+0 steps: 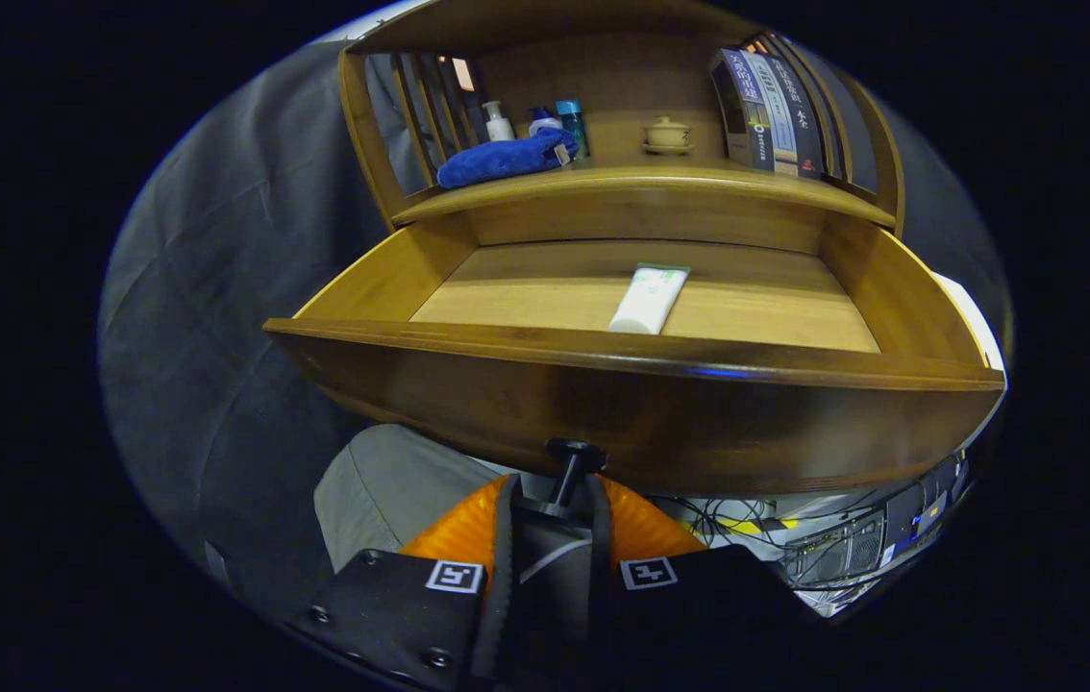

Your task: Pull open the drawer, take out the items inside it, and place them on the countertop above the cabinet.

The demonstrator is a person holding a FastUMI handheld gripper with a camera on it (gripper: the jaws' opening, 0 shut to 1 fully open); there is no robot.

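Grey cloth (209,317) hung behind and to the left of a wooden cabinet (622,207) in the booth. At the near end of the view, the claw (553,500) was closed on the drawer knob (572,459), a dark round knob on a short stem, with one finger pressing on each side of the stem. The knob was fixed to the front panel of the drawer (641,404), just ahead of the fingertips.

The drawer stood pulled open, its front panel well forward of the cabinet body. On the drawer floor lay one item, a white tube (648,300) with a green band at its far end. It lay lengthwise, front to back, near the middle of the drawer and slightly to the right, its near end close to the front panel.

Beyond the drawer, the tabletop (641,178) above the cabinet carried a blue cloth (499,159) at the left, with small bottles (535,122) just behind it. A small lidded cup (668,135) on a saucer stood near the middle. A row of upright books (776,111) stood at the right.

Below the drawer, to the right of the claw, lay tangled cables (756,524) and equipment.
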